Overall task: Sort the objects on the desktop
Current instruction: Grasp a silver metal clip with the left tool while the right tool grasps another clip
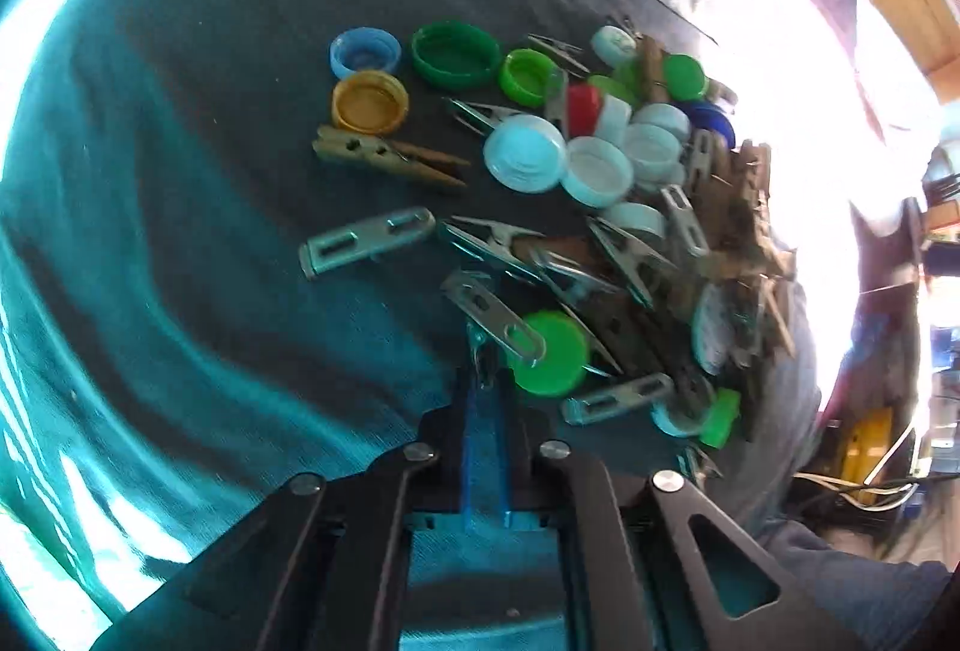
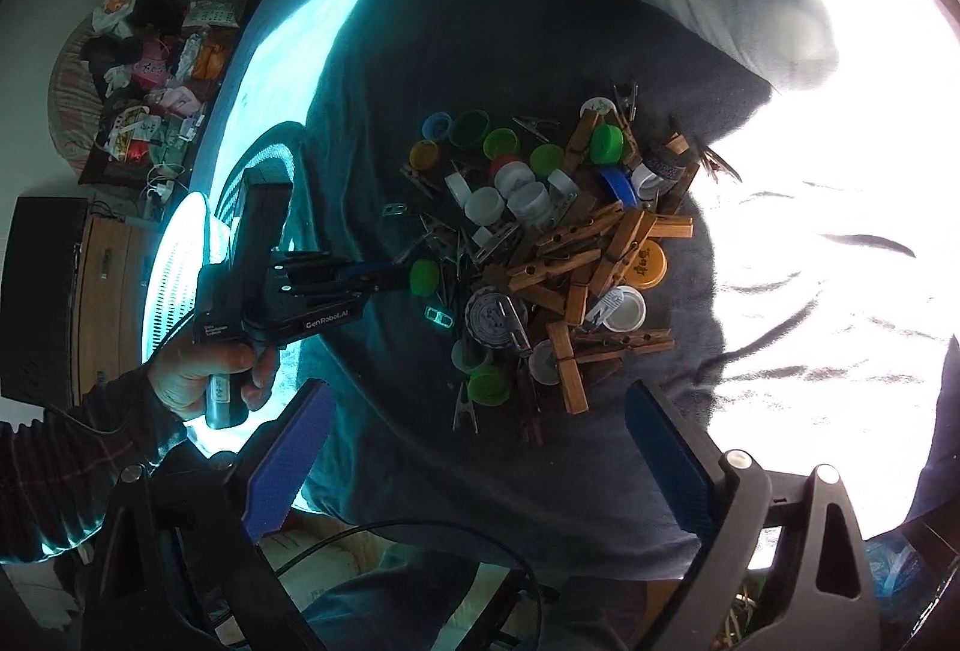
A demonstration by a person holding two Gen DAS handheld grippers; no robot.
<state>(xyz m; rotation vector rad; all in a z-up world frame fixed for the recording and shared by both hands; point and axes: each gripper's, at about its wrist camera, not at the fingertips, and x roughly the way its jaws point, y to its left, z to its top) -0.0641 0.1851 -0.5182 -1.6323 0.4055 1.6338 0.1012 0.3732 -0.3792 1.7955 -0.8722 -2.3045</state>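
Now left gripper (image 1: 480,351) jaws pressed together, pinching metal clip (image 1: 493,316) at near edge of pile (image 2: 540,255), beside green cap (image 1: 549,354). Right gripper (image 2: 474,471) jaws spread wide, hovering clear of pile (caps, wooden pegs, metal clips heaped on dark cloth (image 2: 480,51)). Left gripper body reads "GenRobot.AI".

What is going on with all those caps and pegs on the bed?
A person is sorting a jumbled pile of bottle caps, wooden pegs and metal clips on a dark cloth. The left gripper has its fingers shut on one metal clip at the pile's near edge, beside a green cap. The right gripper hangs open over the pile, holding nothing.
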